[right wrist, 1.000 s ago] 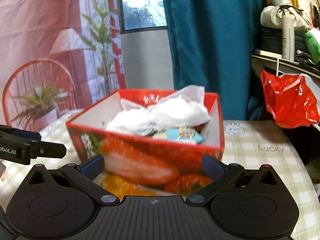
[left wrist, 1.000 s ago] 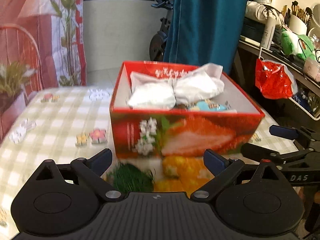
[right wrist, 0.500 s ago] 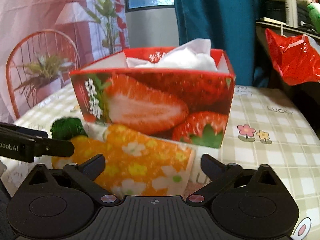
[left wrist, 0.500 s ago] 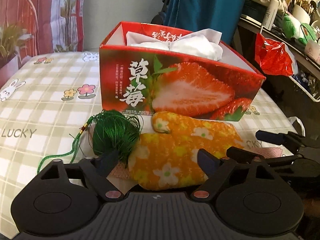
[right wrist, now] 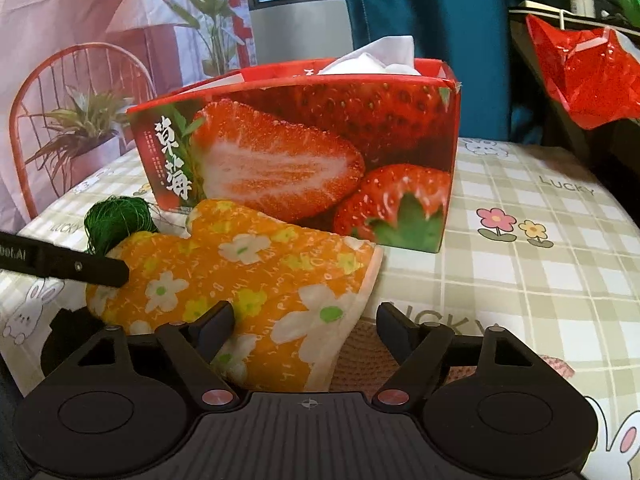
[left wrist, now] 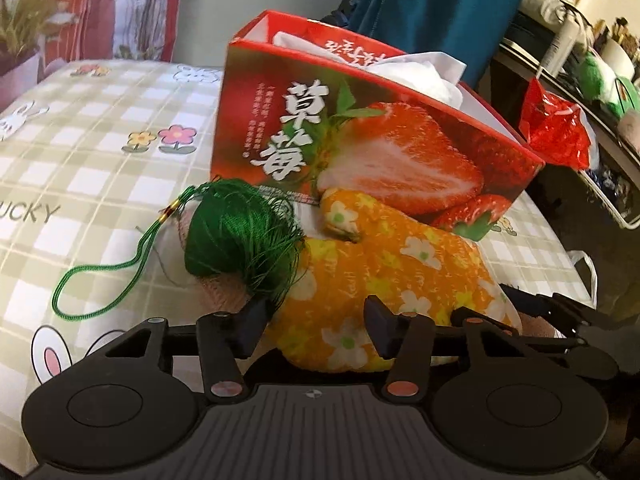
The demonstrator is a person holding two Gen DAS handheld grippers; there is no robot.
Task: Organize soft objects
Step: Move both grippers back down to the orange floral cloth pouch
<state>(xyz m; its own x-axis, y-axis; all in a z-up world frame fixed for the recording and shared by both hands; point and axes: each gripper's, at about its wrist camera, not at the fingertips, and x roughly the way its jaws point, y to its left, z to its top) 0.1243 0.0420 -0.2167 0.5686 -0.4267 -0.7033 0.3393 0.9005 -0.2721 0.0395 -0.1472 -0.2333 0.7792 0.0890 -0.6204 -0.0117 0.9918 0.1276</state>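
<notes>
An orange flowered oven mitt [left wrist: 384,268] lies on the checked tablecloth in front of a red strawberry box [left wrist: 360,136]. The mitt also shows in the right wrist view [right wrist: 248,276], as does the box [right wrist: 304,152]. A green tassel [left wrist: 240,240] with a cord loop lies against the mitt's left end. White soft packs [left wrist: 420,72] sit inside the box. My left gripper [left wrist: 316,328] is open, its fingers straddling the mitt's near edge. My right gripper [right wrist: 304,328] is open over the mitt's cuff end.
A woven pinkish mat [right wrist: 360,356] lies under the mitt. A red foil bag [right wrist: 584,68] hangs at the right by a cluttered shelf [left wrist: 580,52]. A teal curtain [right wrist: 420,12] hangs behind the box. The tablecloth [right wrist: 540,264] spreads right of the box.
Both grippers have dropped from above the box down to table level and closed in on the mitt. The left gripper's fingers have narrowed around the mitt's edge.
</notes>
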